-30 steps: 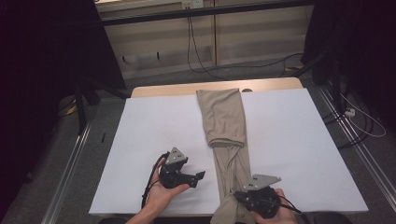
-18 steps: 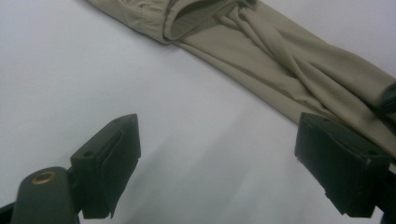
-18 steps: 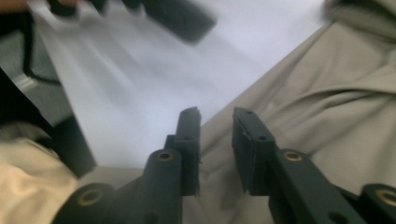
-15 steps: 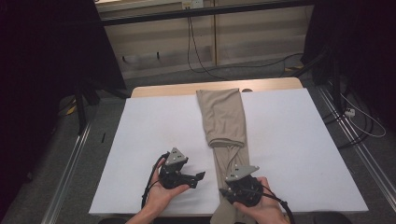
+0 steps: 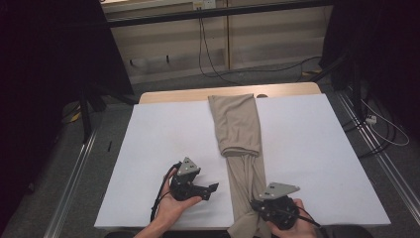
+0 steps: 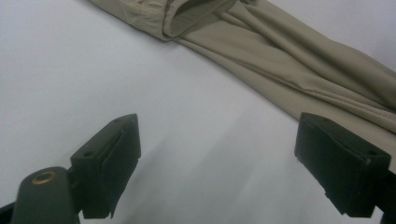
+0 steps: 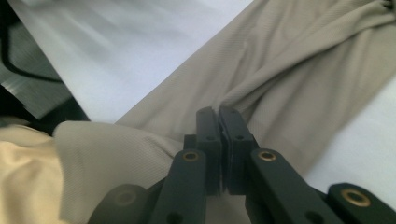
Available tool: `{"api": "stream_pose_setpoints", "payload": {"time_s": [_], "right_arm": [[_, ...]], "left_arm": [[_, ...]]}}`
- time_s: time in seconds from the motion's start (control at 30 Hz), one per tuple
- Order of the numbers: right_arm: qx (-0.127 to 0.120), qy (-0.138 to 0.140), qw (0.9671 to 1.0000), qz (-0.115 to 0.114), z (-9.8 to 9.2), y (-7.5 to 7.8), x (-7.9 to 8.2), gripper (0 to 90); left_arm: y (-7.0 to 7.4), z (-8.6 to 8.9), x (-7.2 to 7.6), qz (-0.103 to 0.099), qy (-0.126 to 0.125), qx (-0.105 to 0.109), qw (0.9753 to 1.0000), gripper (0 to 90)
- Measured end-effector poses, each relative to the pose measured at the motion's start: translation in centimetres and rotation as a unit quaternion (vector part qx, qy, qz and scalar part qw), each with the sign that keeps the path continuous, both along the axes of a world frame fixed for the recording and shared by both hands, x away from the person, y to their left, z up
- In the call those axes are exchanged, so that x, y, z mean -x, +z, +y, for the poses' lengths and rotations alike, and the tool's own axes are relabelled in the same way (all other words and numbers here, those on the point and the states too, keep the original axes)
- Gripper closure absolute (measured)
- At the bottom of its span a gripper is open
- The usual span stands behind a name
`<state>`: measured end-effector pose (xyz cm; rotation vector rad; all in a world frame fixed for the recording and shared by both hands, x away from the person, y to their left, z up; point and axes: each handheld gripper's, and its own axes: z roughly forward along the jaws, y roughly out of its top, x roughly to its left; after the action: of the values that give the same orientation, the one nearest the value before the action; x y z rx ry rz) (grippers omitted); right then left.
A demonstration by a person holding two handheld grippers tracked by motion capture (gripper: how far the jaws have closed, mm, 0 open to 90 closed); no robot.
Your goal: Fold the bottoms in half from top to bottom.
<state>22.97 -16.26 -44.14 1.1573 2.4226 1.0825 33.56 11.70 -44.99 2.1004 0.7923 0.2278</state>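
A long beige garment [image 5: 237, 124] lies down the middle of the white table [image 5: 163, 134], its far half folded back over itself and its near end hanging over the front edge. My right gripper [image 5: 255, 205] is at the garment's near end, shut on a pinched fold of the beige cloth [image 7: 289, 70], which bunches around the closed jaws [image 7: 219, 114]. My left gripper [image 5: 212, 188] sits just left of the garment, held low over bare white surface. Its jaws stand wide open [image 6: 219, 135] with nothing between them, and the beige cloth [image 6: 280, 56] lies just beyond them.
A strip of bare wood [image 5: 173, 96] shows at the table's far edge. Metal rails [image 5: 74, 168] run along the floor on both sides, and cables [image 5: 381, 129] trail at the right. White surface lies open on both sides of the garment.
My right gripper moved left onto the garment's near end, then shifted back right and nearer with the cloth. The left gripper has stayed where it was, open.
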Motion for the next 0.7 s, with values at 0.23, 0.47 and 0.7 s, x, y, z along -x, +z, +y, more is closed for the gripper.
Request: {"api": "stream_pose_setpoints", "payload": {"time_s": [0.23,0.47,0.7], "right_arm": [[-0.026,-0.045,0.9986,0.009,-3.9,-0.6,0.6,88.1],[0.020,-0.089,0.9957,-0.015,-4.4,-0.4,0.8,65.3],[-0.026,0.011,0.9985,-0.047,-1.2,1.2,0.1,75.1]], "left_arm": [[-0.1,-0.2,0.0,0.001,0.001,0.000,1.0000,14.7],[-0.1,-0.1,0.0,0.001,0.001,-0.001,1.0000,14.7],[-0.1,-0.3,0.0,-0.001,-0.002,-0.002,1.0000,14.7]]}}
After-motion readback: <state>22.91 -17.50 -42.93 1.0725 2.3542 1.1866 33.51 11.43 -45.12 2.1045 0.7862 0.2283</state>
